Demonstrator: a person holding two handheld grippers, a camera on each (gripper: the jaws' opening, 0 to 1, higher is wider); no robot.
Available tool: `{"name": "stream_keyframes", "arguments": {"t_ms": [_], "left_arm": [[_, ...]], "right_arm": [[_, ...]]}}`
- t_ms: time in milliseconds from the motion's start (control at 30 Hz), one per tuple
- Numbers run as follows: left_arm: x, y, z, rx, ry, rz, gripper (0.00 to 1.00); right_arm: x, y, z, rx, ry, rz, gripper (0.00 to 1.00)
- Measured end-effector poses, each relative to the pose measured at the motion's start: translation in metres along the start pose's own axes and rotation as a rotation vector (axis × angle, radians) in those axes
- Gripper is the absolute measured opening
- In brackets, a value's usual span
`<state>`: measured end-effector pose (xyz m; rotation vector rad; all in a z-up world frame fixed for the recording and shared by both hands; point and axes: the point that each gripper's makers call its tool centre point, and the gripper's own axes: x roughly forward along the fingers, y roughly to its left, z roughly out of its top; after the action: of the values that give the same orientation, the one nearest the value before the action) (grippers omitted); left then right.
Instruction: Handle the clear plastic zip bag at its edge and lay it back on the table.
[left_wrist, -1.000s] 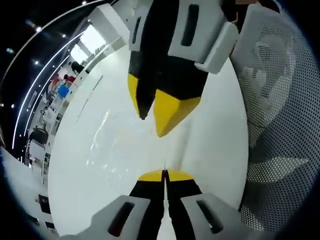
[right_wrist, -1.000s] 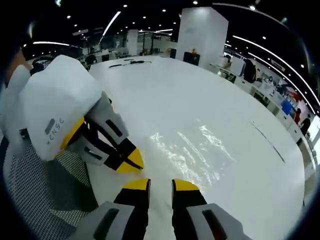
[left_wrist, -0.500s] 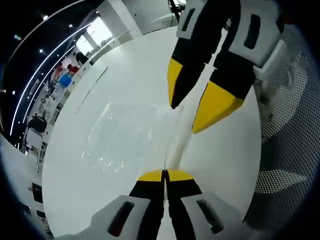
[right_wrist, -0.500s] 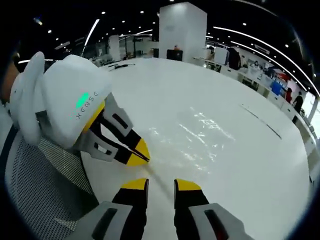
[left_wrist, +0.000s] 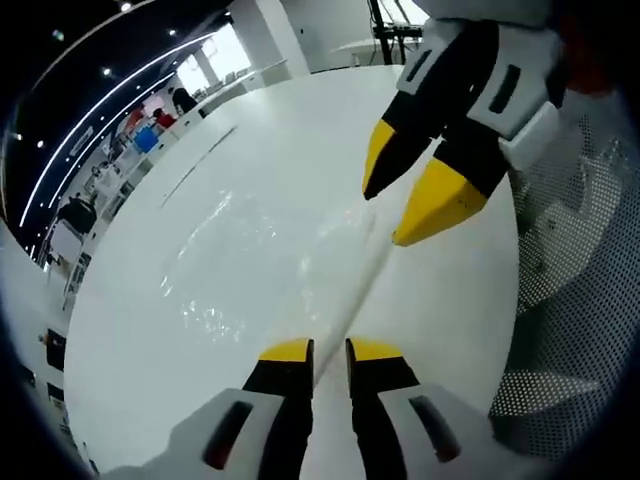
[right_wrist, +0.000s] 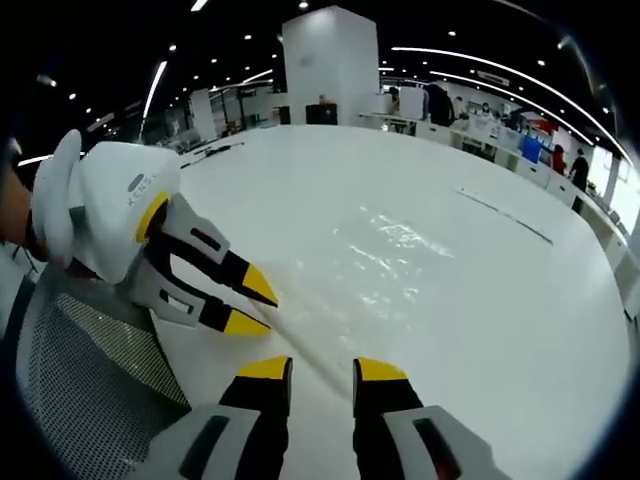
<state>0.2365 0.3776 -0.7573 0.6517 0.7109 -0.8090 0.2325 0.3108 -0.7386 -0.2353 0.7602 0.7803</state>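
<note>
Clear zip bag (left_wrist: 262, 262) lying flat on white surface (left_wrist: 440, 300), mostly visible by glare and wrinkles; same bag in right gripper view (right_wrist: 400, 255), spread ahead and to the right of the tools. Bag's near edge reads as a pale ridge running from left tool (left_wrist: 329, 349) toward right tool (left_wrist: 405, 210).

Left tool: jaws apart with a narrow gap, yellow tips either side of the bag's edge strip. Edge passes through the gap; cannot tell if the tips touch it, nothing clamped. In right gripper view, left tool (right_wrist: 252, 306) enters from the left, jaws visibly parted, tips just above or at the bag's edge.

Right tool (right_wrist: 322, 368): jaws apart, wider gap, holding nothing. Bag's edge ridge passes between the tips at surface level. In left gripper view, right tool comes down from upper right, yellow tips spread, hovering close over the far end of the edge ridge.

Tools face each other along the same bag edge, near but not touching. Perforated white mesh chair (left_wrist: 570, 330) just beside the surface edge; also at lower left in right gripper view (right_wrist: 85, 370).
</note>
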Motion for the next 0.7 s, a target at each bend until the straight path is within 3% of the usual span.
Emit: {"name": "stream_keyframes", "arguments": {"t_ms": [300,700], "left_arm": [[-0.008,-0.006,-0.006,-0.118,-0.037,-0.038,0.22],[-0.017,0.005,-0.016,-0.279,-0.087,-0.015,0.29]], "right_arm": [[-0.003,0.0,-0.005,0.022,-0.01,0.005,0.27],[-0.006,0.002,-0.003,0.059,-0.052,0.018,0.38]]}}
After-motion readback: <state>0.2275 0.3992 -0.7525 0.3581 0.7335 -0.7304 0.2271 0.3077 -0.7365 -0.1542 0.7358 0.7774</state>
